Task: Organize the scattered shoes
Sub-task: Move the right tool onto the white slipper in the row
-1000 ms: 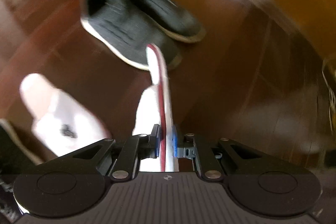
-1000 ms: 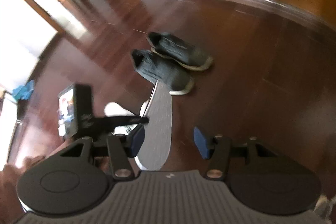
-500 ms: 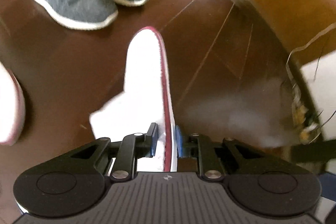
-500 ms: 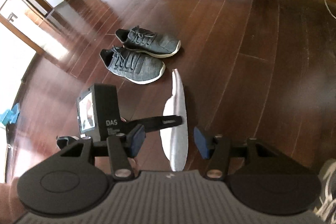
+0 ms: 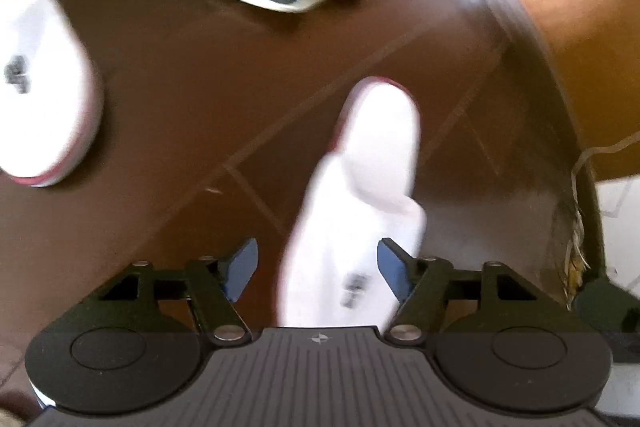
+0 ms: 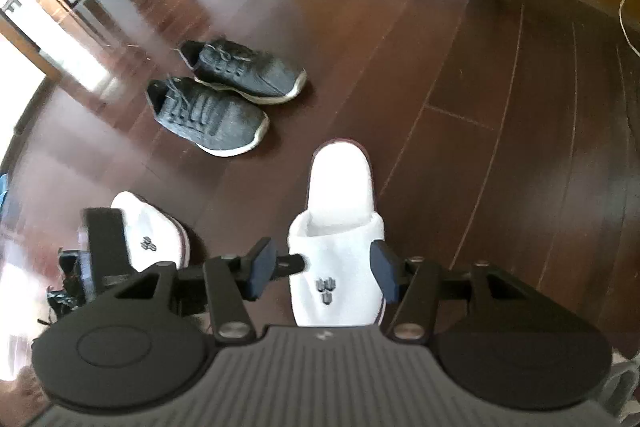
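**Slipper let go on the floor**

Half a second ago one white slipper (image 5: 360, 195) was pinched on its edge by the left gripper (image 5: 318, 269). Now its jaws are spread wide and the slipper is laid flat, sole down. The right gripper (image 6: 324, 273) is open too. The gray sneakers (image 6: 224, 99) are paired nearby. The second slipper (image 6: 152, 231) is set apart, so the pair is not yet matched.

white slippers (image 6: 340, 227), dark grey sneakers (image 6: 212, 119)
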`<state>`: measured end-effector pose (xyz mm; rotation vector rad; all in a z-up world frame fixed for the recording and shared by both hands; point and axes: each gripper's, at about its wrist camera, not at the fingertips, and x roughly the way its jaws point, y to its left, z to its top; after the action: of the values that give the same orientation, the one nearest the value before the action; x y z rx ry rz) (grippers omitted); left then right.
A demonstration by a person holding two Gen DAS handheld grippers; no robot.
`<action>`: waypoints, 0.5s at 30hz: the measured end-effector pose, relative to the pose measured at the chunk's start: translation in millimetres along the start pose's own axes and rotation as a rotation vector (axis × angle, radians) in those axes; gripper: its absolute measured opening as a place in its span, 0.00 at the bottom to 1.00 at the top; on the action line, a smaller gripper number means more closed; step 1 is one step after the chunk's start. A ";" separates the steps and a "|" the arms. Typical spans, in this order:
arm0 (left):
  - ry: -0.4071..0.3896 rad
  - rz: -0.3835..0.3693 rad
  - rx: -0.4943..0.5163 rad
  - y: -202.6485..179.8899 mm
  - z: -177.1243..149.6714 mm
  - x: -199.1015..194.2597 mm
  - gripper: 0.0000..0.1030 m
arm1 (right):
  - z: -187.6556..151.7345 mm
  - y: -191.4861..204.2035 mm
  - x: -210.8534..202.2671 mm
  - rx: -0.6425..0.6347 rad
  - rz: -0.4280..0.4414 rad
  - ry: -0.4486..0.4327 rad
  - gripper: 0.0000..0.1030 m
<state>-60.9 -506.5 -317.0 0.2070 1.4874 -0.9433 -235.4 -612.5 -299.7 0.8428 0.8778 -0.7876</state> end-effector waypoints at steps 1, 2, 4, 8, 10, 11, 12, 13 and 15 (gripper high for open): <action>-0.006 0.011 -0.009 5.3 2.6 -3.4 0.76 | -0.3 0.6 3.4 0.000 -0.001 0.004 0.54; -0.012 0.022 -0.018 10.5 5.3 -6.8 0.76 | -1.2 2.5 11.6 -0.003 -0.006 0.013 0.54; -0.021 0.042 -0.027 18.4 10.0 -12.1 0.76 | -3.1 6.2 28.6 -0.009 -0.015 0.040 0.54; -0.042 0.079 -0.009 25.0 17.3 -18.2 0.79 | -6.5 15.4 65.0 -0.040 -0.031 0.089 0.54; -0.047 0.119 0.017 24.4 19.7 -20.7 0.79 | -6.0 20.3 77.4 -0.061 -0.047 0.100 0.54; -0.048 0.126 0.022 25.0 19.2 -22.0 0.80 | -3.3 24.0 85.5 -0.074 -0.054 0.104 0.54; -0.045 0.150 0.031 24.8 19.8 -24.1 0.81 | -1.0 28.8 95.1 -0.094 -0.062 0.108 0.54; -0.040 0.179 0.039 25.3 19.5 -27.4 0.82 | 0.6 32.0 100.2 -0.109 -0.066 0.111 0.54; -0.030 0.204 0.039 29.1 18.1 -29.2 0.84 | 3.9 39.4 111.5 -0.144 -0.076 0.119 0.54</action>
<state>-23.4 -487.8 -300.6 0.3651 1.3925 -0.8077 -154.0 -624.0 -384.9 0.7382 1.0641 -0.7362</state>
